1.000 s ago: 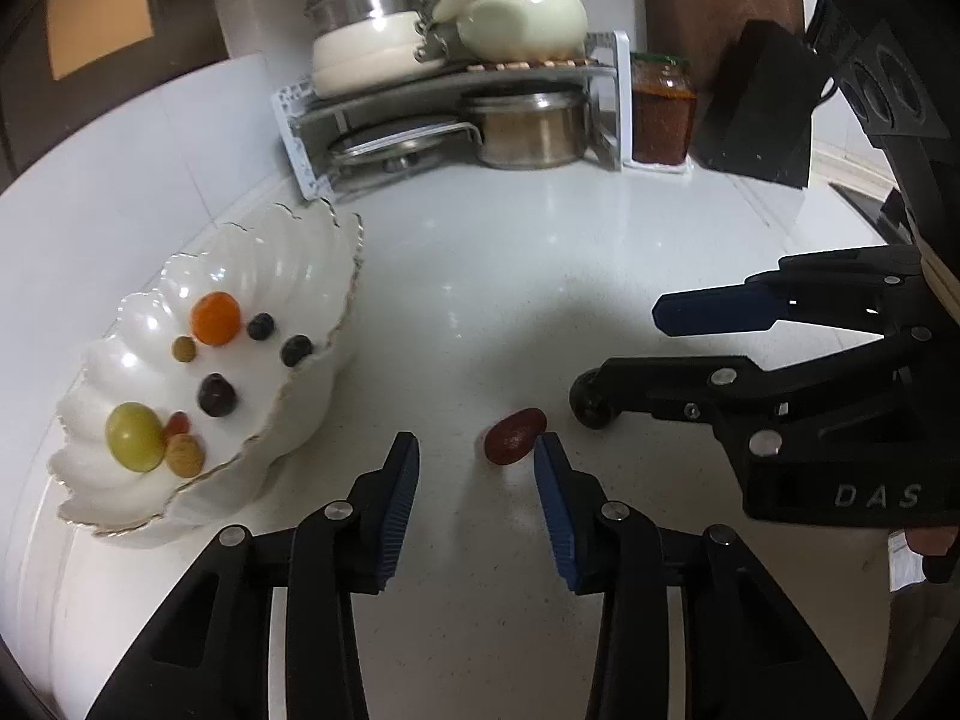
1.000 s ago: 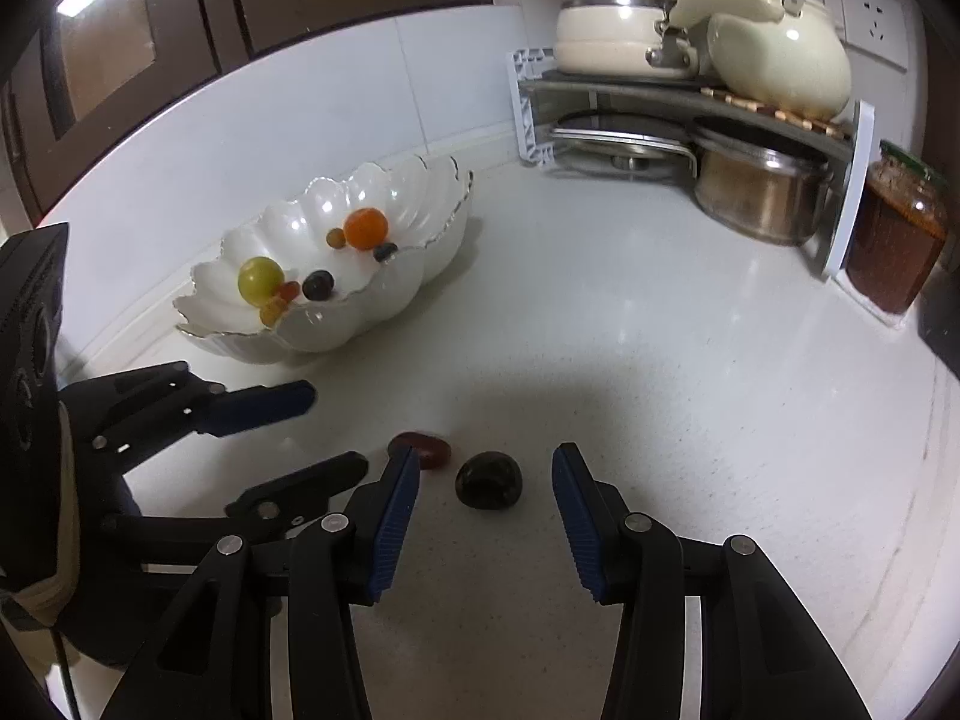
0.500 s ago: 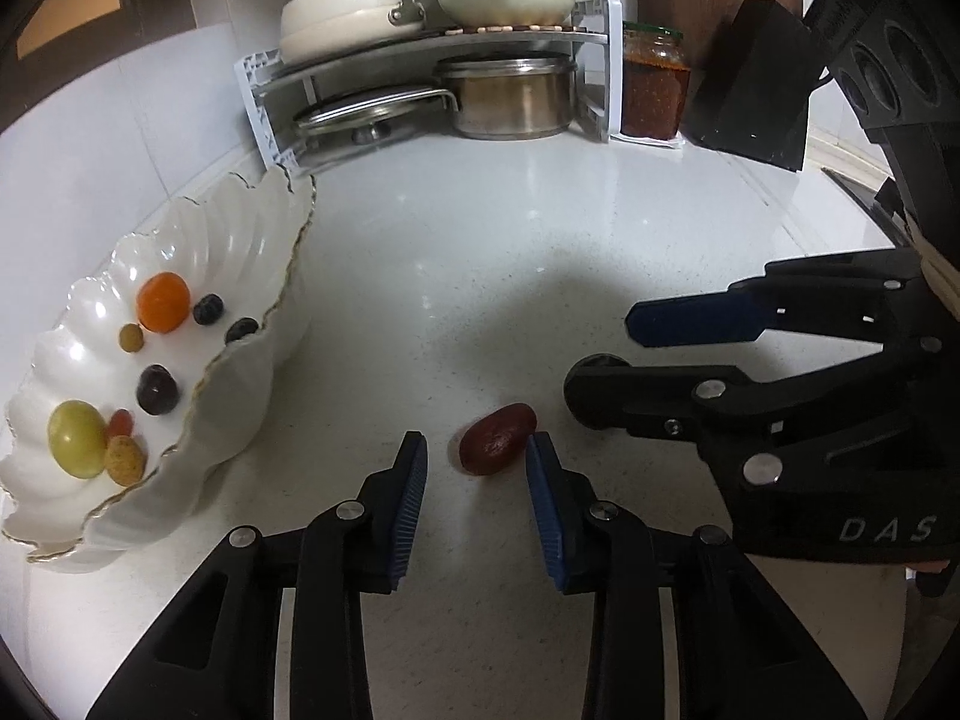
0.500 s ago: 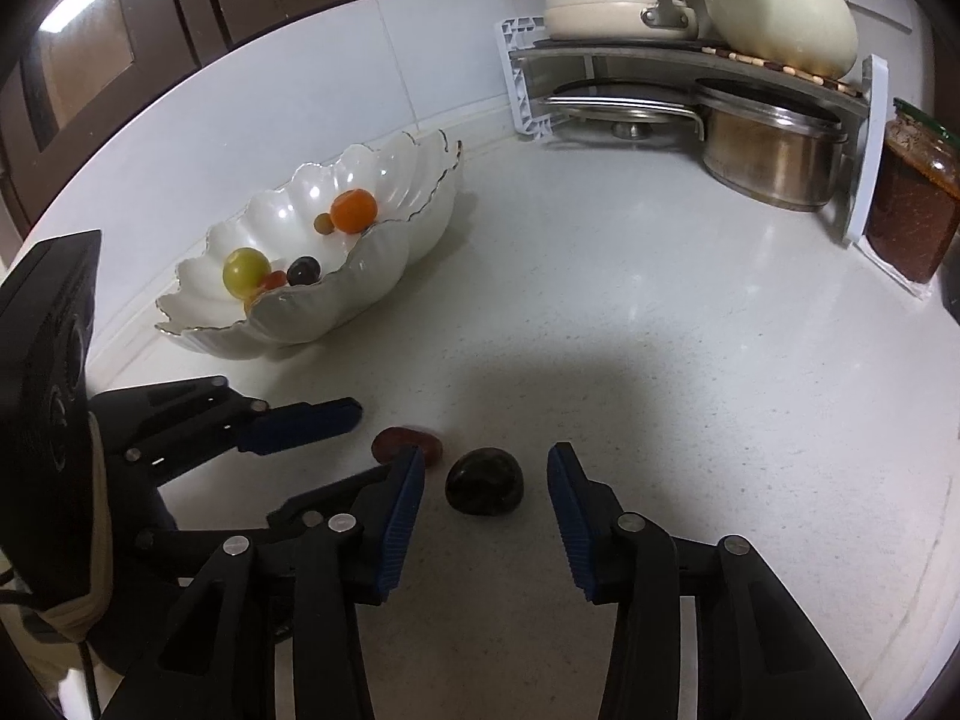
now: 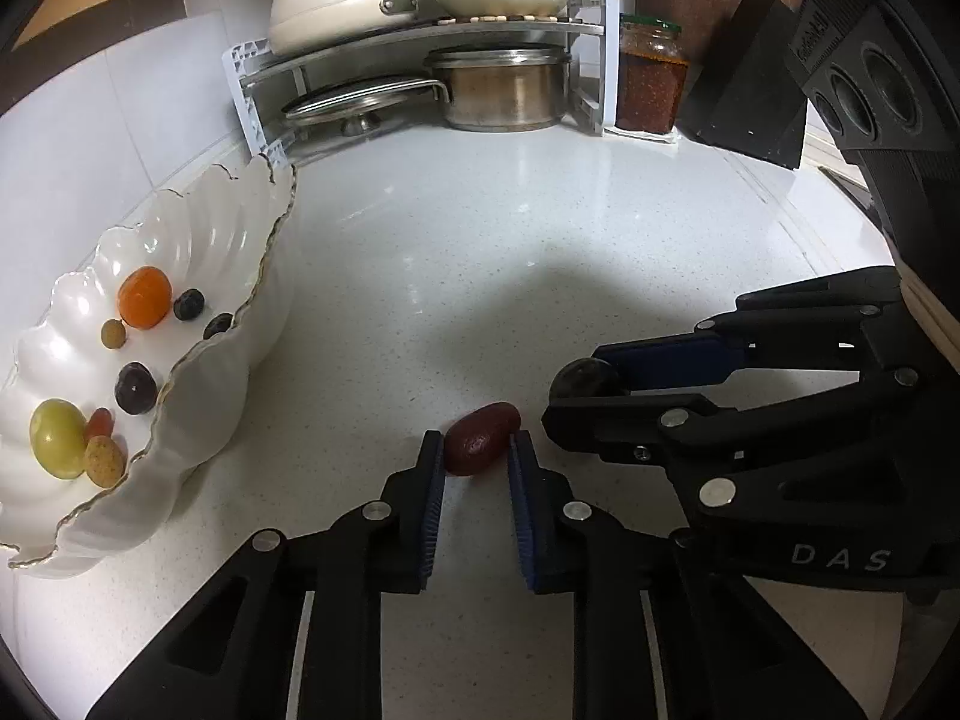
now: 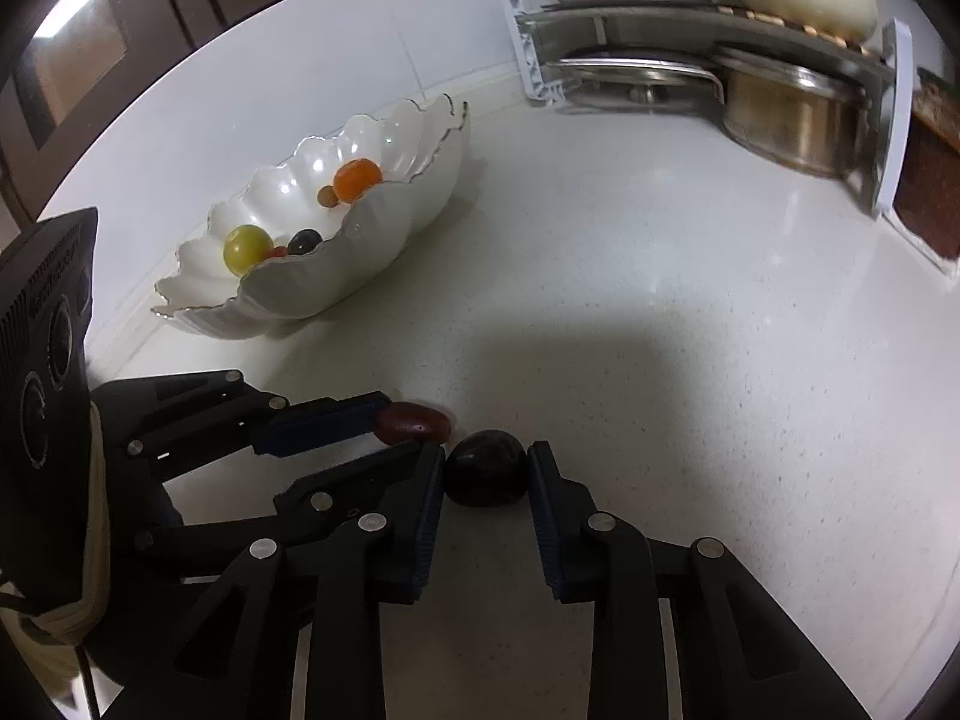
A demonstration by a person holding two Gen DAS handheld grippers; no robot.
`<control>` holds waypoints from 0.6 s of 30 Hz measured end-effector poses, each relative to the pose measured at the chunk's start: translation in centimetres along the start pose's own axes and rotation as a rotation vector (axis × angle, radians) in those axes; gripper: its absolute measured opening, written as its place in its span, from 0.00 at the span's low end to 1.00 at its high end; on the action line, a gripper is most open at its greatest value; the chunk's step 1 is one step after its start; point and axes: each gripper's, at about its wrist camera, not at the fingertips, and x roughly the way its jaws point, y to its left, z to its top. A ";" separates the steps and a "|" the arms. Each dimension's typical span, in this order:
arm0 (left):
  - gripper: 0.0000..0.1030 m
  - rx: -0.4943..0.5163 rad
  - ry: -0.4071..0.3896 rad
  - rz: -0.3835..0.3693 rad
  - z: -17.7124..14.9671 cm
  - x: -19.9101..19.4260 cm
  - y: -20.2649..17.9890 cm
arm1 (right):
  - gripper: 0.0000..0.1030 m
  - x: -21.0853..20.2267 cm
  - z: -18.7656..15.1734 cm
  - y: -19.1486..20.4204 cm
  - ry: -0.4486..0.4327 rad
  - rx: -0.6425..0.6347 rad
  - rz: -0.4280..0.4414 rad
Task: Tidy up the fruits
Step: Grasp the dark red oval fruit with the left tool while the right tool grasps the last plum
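Left wrist view: near the bowl (image 5: 264,276), both grippers' fingers are closing, apparently touching the red fruit (image 5: 480,438) and dark fruit (image 6: 486,468); either could squirt free.

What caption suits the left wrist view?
Left gripper closing on red fruit beside bowl.

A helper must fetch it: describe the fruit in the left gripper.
On the white counter, right of the scalloped bowl, the closing left gripper pinches a reddish-brown oval fruit. Its neighbour, in the right gripper, is rounder and near black.
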 end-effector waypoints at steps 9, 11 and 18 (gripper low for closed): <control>0.18 -0.080 -0.007 0.019 0.0 -0.6 0.3 | 0.28 -1.0 0.2 0.0 -0.036 -0.016 -0.013; 0.18 -0.103 -0.008 0.023 0.1 -0.8 0.5 | 0.28 -1.2 0.3 -0.1 -0.042 -0.016 -0.016; 0.17 -0.187 -0.026 0.046 0.0 -2.2 0.8 | 0.28 -2.1 0.5 -0.1 -0.057 -0.022 -0.020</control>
